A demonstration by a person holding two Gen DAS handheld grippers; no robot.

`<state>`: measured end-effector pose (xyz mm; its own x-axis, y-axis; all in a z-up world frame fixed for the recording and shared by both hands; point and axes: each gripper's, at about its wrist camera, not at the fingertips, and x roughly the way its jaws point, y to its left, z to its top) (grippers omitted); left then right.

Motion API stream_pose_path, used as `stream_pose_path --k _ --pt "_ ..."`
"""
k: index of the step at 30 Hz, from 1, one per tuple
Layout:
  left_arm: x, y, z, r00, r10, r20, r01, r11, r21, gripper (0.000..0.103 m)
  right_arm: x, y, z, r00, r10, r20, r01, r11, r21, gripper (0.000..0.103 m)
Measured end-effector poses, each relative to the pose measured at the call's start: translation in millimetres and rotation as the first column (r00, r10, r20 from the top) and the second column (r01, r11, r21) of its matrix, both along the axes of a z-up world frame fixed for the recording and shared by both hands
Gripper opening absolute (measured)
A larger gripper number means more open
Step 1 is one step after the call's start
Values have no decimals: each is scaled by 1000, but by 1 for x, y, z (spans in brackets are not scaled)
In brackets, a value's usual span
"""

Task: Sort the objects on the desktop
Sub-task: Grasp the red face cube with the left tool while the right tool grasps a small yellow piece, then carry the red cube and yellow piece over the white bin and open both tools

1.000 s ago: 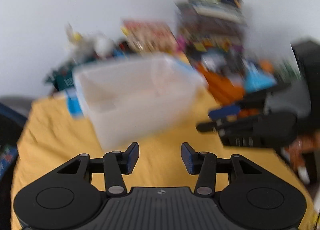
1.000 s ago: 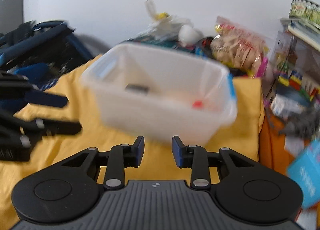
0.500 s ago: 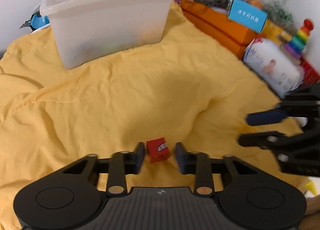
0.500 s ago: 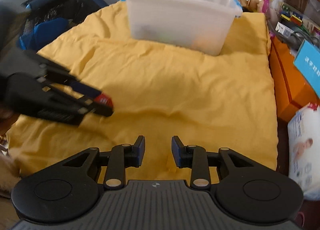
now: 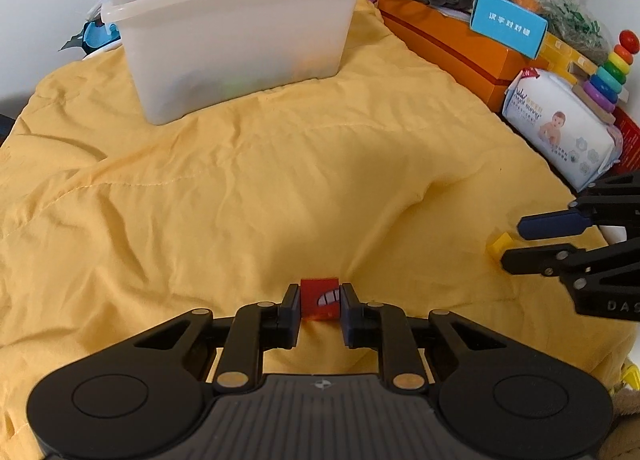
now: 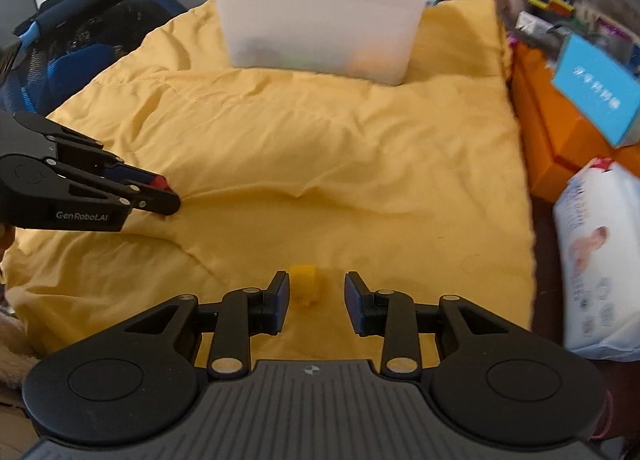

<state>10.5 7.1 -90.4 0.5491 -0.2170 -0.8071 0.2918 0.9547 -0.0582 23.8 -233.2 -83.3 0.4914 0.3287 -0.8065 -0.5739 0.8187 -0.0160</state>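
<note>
A small red block with a white mark lies on the yellow cloth, and my left gripper is shut on it, both pads against its sides. From the right wrist view the left gripper sits low at the left with the red block at its tips. A small yellow block lies between the pads of my right gripper; its jaws are opening and stand clear of the block. The left wrist view shows the right gripper beside the yellow block. A translucent white bin stands at the far end.
Orange boxes, a blue carton, a pack of baby wipes and a rainbow ring stacker line the right edge. A dark blue bag lies left of the cloth. Cluttered shelves stand behind the bin.
Both grippers have come down from beside the bin to the cloth. The left jaws have closed on the red block. The right gripper has moved over the yellow block.
</note>
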Motion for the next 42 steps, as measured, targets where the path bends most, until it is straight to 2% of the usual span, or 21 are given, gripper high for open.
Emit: stream_pose_path --k 4,8,16,22,29,35,42 --pt "1 0 -1 1000 -7 -3 7 1000 4 23 -4 11 -11 1000 25 14 -24 999 -39 34" --pt "1 3 -3 1000 1 0 -1 1000 -11 23 -7 13 -12 999 47 13 -47 998 -41 19" --pt "3 7 3 1000 -13 17 13 1000 -22 22 -4 25 0 996 62 61 -60 998 -36 17" --pt "6 19 30 998 2 69 1 999 -40 22 8 39 9 992 89 93 -86 996 -39 17" --pt "18 29 76 979 12 205 -4 999 -43 22 32 59 24 984 108 142 -103 994 -45 17" --pt "40 38 108 955 53 293 -42 998 -43 22 53 73 48 972 112 206 -105 993 -44 17" --pt "75 47 144 917 88 390 -88 996 -17 22 87 93 91 942 93 322 -97 995 -4 17"
